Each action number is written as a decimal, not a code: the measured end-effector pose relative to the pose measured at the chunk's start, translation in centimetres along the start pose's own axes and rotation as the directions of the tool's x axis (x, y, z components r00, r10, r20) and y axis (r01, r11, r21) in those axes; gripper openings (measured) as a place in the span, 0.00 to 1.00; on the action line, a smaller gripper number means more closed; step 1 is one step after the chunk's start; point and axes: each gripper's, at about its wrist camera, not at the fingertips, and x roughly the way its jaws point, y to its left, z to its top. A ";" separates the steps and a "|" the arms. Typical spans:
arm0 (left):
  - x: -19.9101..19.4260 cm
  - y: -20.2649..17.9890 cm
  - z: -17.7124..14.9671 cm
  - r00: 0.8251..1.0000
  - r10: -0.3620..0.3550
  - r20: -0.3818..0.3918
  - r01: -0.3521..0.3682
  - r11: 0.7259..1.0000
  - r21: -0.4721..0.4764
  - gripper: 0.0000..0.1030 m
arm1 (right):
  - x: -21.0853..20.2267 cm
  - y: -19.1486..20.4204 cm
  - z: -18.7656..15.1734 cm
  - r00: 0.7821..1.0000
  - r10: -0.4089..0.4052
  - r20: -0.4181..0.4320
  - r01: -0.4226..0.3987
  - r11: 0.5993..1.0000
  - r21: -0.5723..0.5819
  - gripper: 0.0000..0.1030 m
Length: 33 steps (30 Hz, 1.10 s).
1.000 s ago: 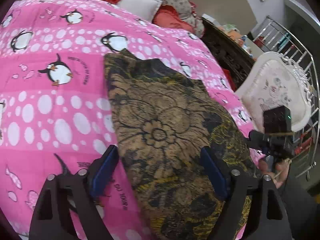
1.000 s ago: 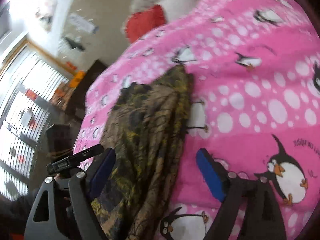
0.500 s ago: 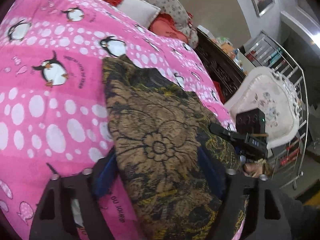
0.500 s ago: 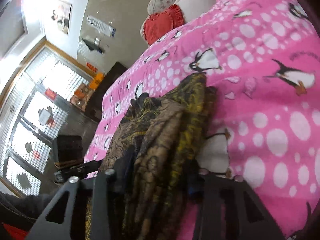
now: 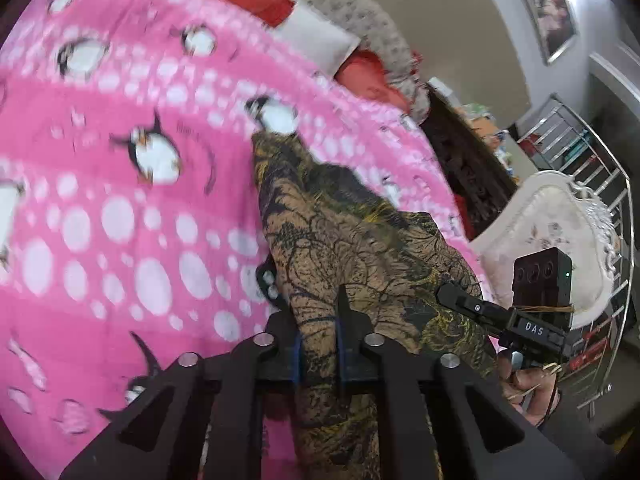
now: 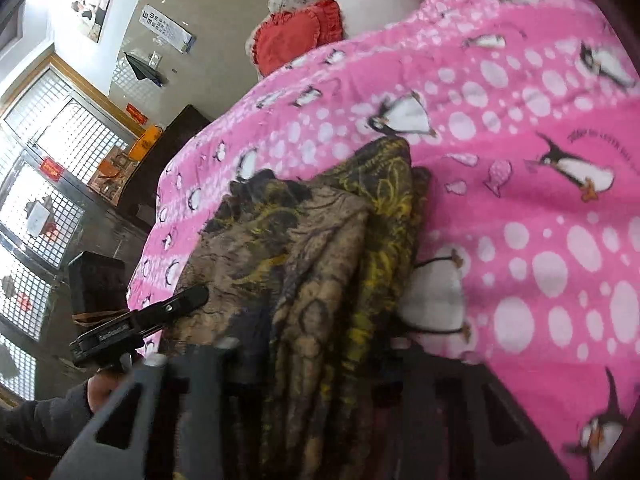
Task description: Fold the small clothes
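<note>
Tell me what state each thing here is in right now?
Garment: bunched lengthwise on the blanket, near end pinched by both grippers.
Left gripper: just closed, shut on the garment.
Right gripper: just closing, clamped on gathered cloth.
Blanket: spread over the bed.

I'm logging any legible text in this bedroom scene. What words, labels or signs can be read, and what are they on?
"DAS": white letters on the black right gripper body, left wrist view.
Embossed label on the black left gripper body: blurred.
Script beside a penguin on the pink penguin blanket: too small.
Eye-chart poster on the wall: unreadable.
Red signs by the window: unreadable.
</note>
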 end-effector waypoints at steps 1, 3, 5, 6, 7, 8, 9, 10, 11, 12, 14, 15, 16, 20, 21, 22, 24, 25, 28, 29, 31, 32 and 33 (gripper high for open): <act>-0.7 -0.2 0.3 1.000 -0.016 0.008 0.016 1.000 0.013 0.00 | -0.5 0.8 0.0 1.000 0.003 0.016 -0.003 1.000 0.001 0.25; -2.4 0.0 1.2 0.999 -0.035 0.026 0.034 0.999 0.028 0.00 | -1.4 2.4 0.3 0.998 0.025 0.050 -0.025 1.000 0.000 0.25; -4.1 0.9 2.7 0.998 -0.038 0.039 0.037 0.999 0.038 0.00 | -1.5 3.9 0.9 0.996 0.057 0.076 -0.057 0.998 -0.002 0.25; -5.0 1.5 3.5 0.998 -0.039 0.047 0.037 0.998 0.043 0.00 | -1.3 4.7 1.3 0.993 0.082 0.081 -0.082 0.997 0.003 0.24; -5.8 2.0 4.4 0.998 -0.035 0.051 0.033 0.998 0.047 0.00 | -0.8 5.5 1.8 0.991 0.100 0.083 -0.101 0.995 0.004 0.24; -6.6 2.7 5.4 0.998 -0.022 0.055 0.019 0.998 0.055 0.00 | -0.2 6.2 2.2 0.988 0.127 0.084 -0.129 0.992 0.009 0.24; -7.3 3.3 6.3 0.998 -0.008 0.056 0.004 0.998 0.068 0.00 | 0.6 6.9 2.6 0.984 0.157 0.085 -0.159 0.987 0.017 0.24; -7.7 3.9 7.1 0.998 0.012 0.054 -0.017 0.996 0.084 0.00 | 1.5 7.6 3.0 0.979 0.185 0.089 -0.188 0.982 0.023 0.24; -8.0 4.6 8.0 0.998 0.035 0.051 -0.040 0.994 0.097 0.00 | 2.4 8.2 3.3 0.975 0.204 0.091 -0.208 0.978 0.029 0.24; -8.2 5.3 8.8 0.997 0.056 0.049 -0.061 0.993 0.105 0.00 | 3.5 8.7 3.7 0.971 0.221 0.093 -0.225 0.974 0.038 0.24; -8.5 6.4 9.8 0.994 0.095 0.049 -0.100 0.988 0.120 0.00 | 5.9 9.2 4.5 0.962 0.257 0.088 -0.263 0.962 0.070 0.24; -8.6 7.0 10.1 0.993 0.107 0.048 -0.112 0.986 0.125 0.00 | 7.0 9.3 4.7 0.959 0.271 0.084 -0.278 0.957 0.088 0.24; -8.5 7.5 10.3 0.993 0.110 0.047 -0.115 0.985 0.126 0.00 | 8.1 9.2 4.9 0.954 0.288 0.081 -0.295 0.949 0.110 0.24; -6.2 9.8 10.4 0.991 0.134 0.017 -0.135 0.985 0.107 0.00 | 11.1 8.1 5.1 0.959 0.268 0.088 -0.277 0.952 0.126 0.24; -5.0 10.3 10.1 0.988 0.155 0.005 -0.155 0.981 0.117 0.00 | 11.6 7.7 4.9 0.966 0.242 0.086 -0.251 0.960 0.122 0.24; -4.4 10.6 9.9 0.985 0.175 0.001 -0.174 0.977 0.122 0.00 | 12.2 7.1 4.6 0.974 0.211 0.080 -0.220 0.967 0.126 0.25; -3.4 11.4 9.1 0.979 0.201 -0.011 -0.199 0.973 0.115 0.08 | 12.8 6.0 3.7 0.985 0.152 0.075 -0.159 0.983 0.094 0.29; -3.2 11.9 8.7 0.979 0.205 -0.007 -0.204 0.974 0.102 0.14 | 13.0 5.4 3.2 0.986 0.147 0.079 -0.154 0.984 0.085 0.29; -4.3 12.6 8.3 0.984 0.178 0.013 -0.178 0.982 0.062 0.17 | 12.3 4.5 3.1 0.976 0.187 0.111 -0.199 0.973 0.119 0.31; -5.1 12.5 8.3 0.979 0.204 0.018 -0.204 0.977 0.060 0.17 | 12.2 4.6 3.1 0.979 0.177 0.104 -0.189 0.975 0.120 0.31; -6.9 11.8 8.3 0.966 0.254 0.054 -0.257 0.963 0.080 0.17 | 11.9 5.2 3.3 0.986 0.138 0.093 -0.148 0.983 0.111 0.32; -8.3 10.7 8.2 0.953 0.287 0.100 -0.297 0.949 0.108 0.17 | 11.3 6.1 3.5 0.990 0.103 0.095 -0.110 0.991 0.073 0.34; -9.2 10.0 8.1 0.950 0.284 0.127 -0.299 0.946 0.123 0.17 | 10.4 7.5 3.8 0.993 0.054 0.106 -0.056 0.998 0.007 0.34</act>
